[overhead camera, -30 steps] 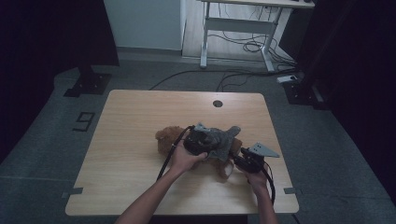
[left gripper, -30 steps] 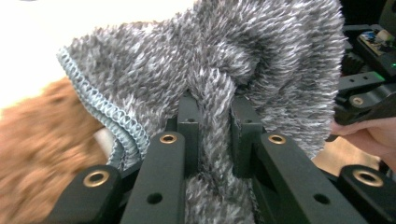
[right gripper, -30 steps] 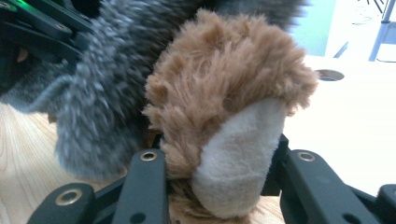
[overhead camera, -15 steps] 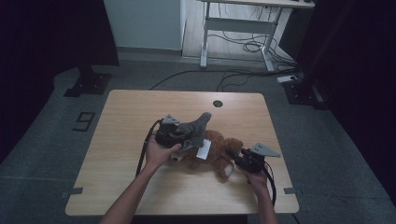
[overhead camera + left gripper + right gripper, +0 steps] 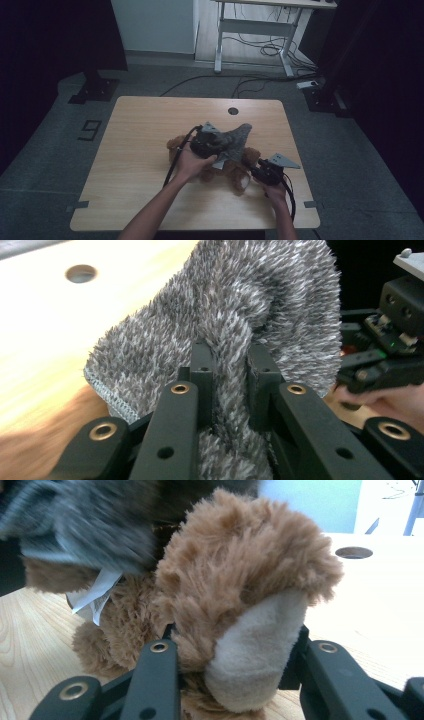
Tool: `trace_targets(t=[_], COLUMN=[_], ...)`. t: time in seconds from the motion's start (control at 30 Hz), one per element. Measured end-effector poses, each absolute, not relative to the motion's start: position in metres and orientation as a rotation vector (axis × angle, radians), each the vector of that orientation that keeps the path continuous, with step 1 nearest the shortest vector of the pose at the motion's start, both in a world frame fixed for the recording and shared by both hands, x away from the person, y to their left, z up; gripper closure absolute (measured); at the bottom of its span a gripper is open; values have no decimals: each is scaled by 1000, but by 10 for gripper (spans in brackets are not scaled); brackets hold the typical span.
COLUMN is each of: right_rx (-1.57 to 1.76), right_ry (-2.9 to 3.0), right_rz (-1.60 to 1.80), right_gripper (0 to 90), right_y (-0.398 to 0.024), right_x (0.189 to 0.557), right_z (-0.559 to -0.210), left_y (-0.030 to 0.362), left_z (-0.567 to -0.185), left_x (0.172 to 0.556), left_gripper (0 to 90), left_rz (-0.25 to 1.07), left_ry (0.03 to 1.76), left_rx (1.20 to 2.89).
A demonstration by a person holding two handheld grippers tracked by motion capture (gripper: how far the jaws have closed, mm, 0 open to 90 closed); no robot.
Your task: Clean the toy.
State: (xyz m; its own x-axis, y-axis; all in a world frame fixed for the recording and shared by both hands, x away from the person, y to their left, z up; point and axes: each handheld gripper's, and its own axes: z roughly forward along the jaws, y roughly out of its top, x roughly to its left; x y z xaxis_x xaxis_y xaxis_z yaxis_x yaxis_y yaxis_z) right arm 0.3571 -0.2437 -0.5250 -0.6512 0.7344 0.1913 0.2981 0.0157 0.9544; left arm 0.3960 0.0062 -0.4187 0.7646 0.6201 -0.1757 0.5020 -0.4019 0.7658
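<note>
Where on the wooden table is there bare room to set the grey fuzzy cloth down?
The light wooden table is bare along its left half, from the left edge to the brown plush teddy bear, and across the far strip around the round cable hole. It is crowded right of centre, where the left gripper pinches the grey fuzzy cloth and the right gripper clamps the bear's foot.
</note>
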Motion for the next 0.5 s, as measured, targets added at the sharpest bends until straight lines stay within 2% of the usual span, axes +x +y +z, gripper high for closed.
trace_targets(t=[0.1, 0.17, 0.27, 0.37, 0.5], right_rx=[1049, 1048, 1049, 1055, 1057], right_ry=[1941, 1944, 1947, 1944, 1942], right_rz=[1665, 1651, 1659, 1663, 1664], right_gripper=[640, 640, 640, 640, 640], right_y=[-243, -243, -245, -244, -245], right_x=[356, 355, 356, 357, 356], right_z=[-524, -523, -524, -524, -525], left_y=[-14, -13, -4, 14, 35], left_z=[-441, -444, -444, -437, -435], left_x=[404, 405, 405, 401, 401], left_gripper=[772, 772, 773, 773, 773], left_rz=[146, 129, 99, 170, 203], left_ry=[855, 860, 867, 876, 910], left_rx=[2149, 2132, 2105, 2112, 2093])
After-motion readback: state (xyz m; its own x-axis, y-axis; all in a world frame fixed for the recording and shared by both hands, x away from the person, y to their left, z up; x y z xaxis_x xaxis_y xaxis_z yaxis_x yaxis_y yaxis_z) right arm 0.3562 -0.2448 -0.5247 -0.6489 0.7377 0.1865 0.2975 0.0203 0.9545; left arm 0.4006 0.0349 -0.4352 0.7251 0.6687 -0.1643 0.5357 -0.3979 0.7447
